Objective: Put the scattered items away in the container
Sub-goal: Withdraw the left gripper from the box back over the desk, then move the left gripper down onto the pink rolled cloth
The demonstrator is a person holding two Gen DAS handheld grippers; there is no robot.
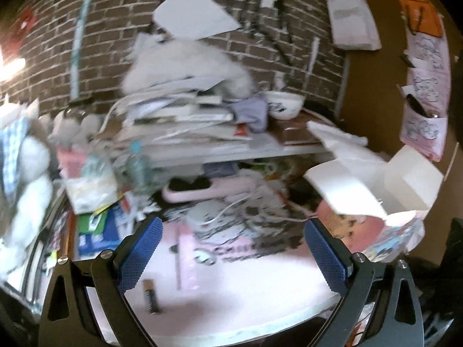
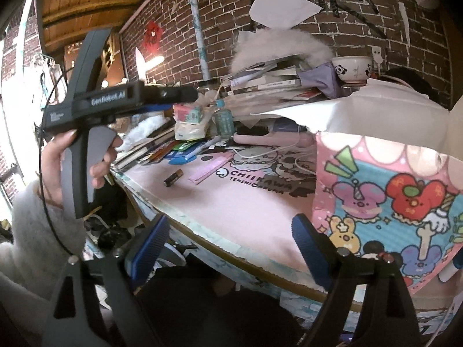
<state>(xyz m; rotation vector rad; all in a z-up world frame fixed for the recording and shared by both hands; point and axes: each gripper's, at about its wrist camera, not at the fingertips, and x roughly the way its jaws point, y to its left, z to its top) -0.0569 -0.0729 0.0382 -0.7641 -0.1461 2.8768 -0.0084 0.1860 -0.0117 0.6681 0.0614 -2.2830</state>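
Observation:
A dark battery [image 1: 151, 296] lies on the pink desk mat [image 1: 246, 283], with a pale pink ruler [image 1: 181, 257] beside it. My left gripper [image 1: 231, 256] is open and empty, just above the mat, the battery near its left finger. In the right wrist view the battery [image 2: 173, 178] and ruler [image 2: 209, 168] lie on the mat [image 2: 237, 202]. A cartoon-printed box [image 2: 390, 202] with open white flaps [image 1: 373, 179] stands at the right. My right gripper [image 2: 231, 248] is open and empty over the desk's front edge. The left gripper's body [image 2: 95, 104] shows held in a hand.
A tall pile of books and papers [image 1: 185, 121] with a white fluffy thing [image 1: 188, 66] and a panda bowl [image 1: 285, 104] fills the back. A pink hairbrush [image 1: 208, 190], white cable [image 2: 301, 159], bottle [image 2: 223, 118], tissue packs [image 2: 188, 121] and pens [image 2: 199, 149] crowd the mat's far side.

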